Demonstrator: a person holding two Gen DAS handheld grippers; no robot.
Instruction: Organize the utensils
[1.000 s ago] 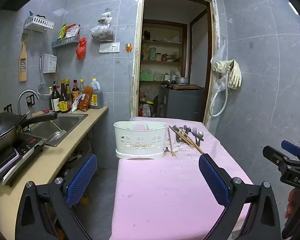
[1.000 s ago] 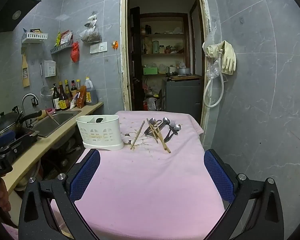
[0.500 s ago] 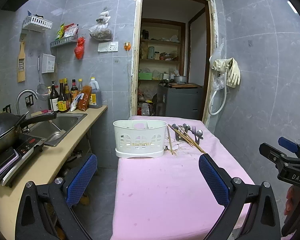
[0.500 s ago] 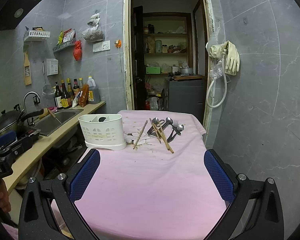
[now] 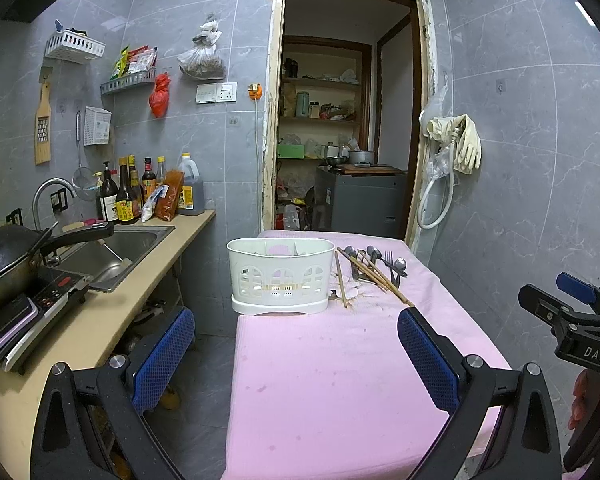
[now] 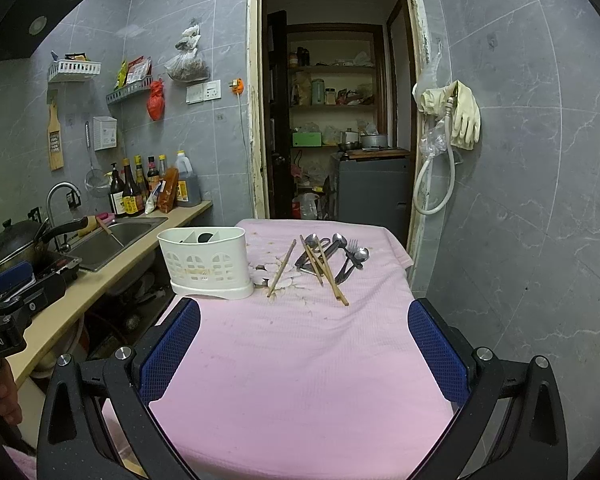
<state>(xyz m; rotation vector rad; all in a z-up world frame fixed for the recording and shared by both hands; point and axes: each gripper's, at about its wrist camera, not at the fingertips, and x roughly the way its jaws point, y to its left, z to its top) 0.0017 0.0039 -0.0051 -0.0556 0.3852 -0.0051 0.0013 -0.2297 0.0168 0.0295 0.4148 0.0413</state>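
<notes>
White slotted caddy [image 6: 207,262], one dark item [image 6: 206,237] in middle compartment

Pink tablecloth [image 6: 300,360], faint floral print near far end. White utensil caddy [image 6: 206,266], arched cut-out pattern. Tan wooden chopsticks [image 6: 326,270]; silver spoons [image 6: 360,255]. Gripper fingers black with blue textured pads [image 6: 168,354]. Grey marbled wall tiles [image 6: 520,160]. Cream rubber gloves [image 6: 464,114].

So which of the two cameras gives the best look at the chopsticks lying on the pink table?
The right wrist view: the chopsticks lie spread out, seen more from above, beside the spoons and apart from the white caddy. In the left wrist view the chopsticks look foreshortened, and one end runs up against the gripper's blue pad.
</notes>
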